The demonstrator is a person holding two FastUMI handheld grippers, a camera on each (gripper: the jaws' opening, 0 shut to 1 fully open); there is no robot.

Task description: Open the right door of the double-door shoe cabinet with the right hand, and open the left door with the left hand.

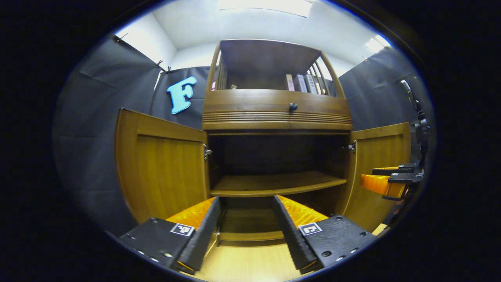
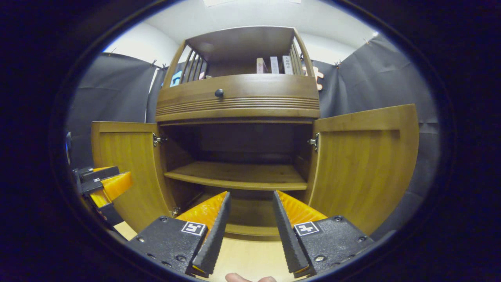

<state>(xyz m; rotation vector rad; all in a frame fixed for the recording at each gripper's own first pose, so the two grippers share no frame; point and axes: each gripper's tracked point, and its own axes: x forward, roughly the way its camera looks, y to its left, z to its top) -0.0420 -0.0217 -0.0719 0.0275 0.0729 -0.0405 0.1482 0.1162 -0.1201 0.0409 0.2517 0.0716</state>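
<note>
Double-door shoe cabinet (image 1: 276,113), wooden, standing on a pale wood floor (image 1: 250,262); both lower doors swung wide. Left door (image 1: 162,164) hangs out to the left of the cabinet opening, right door (image 2: 364,164) out to the right, each held at a metal hinge (image 2: 314,141) on the cabinet's side post. Inside the opening: one bare inner shelf (image 1: 274,184), with the cabinet's bottom board below it. Above the opening: a ribbed drawer front with a dark round knob (image 1: 292,106); above that, an open top compartment holding a few upright books (image 1: 301,83), spine lettering too small to read. Left tongs (image 1: 246,231): spread apart, holding nothing, set in front of the cabinet's lower opening, clear of both doors. Right tongs (image 2: 250,227): likewise parted and empty, facing the lower opening, apart from the doors. Square black-and-white coded markers sit on the tongs' bodies. A fingertip (image 2: 235,278) shows at the bottom edge of the right gripper view.
</note>
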